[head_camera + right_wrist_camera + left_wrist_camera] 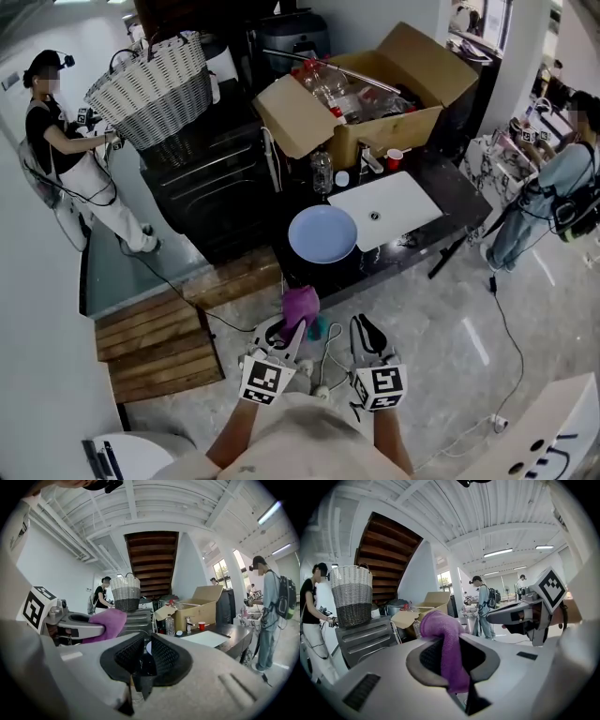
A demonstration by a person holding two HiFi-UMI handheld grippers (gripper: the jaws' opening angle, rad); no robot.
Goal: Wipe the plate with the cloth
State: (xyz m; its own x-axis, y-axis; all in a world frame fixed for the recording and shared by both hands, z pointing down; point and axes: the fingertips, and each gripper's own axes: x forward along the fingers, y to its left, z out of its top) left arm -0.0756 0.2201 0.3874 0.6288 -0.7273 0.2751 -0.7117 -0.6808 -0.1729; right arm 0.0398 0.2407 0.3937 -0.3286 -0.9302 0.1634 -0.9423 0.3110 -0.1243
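Note:
A round light-blue plate [322,233] lies flat on the dark counter [450,192], near its front edge. My left gripper [298,323] hangs over the floor short of that counter and is shut on a purple cloth [300,306]. In the left gripper view the cloth [443,644] bulges up out of the jaws and hangs down between the pads. My right gripper [364,323] floats just to the right of it, shut and holding nothing. In the right gripper view a sliver of the plate [146,647] shows beyond the pads, and the cloth [105,623] appears at the left.
A white board [384,208] lies beside the plate. Behind them are a water bottle [322,172], a red cup [395,157] and an open cardboard box [361,94]. A wicker basket [155,89] sits on a dark cabinet. Wooden steps [159,337] lie left; people stand at both sides.

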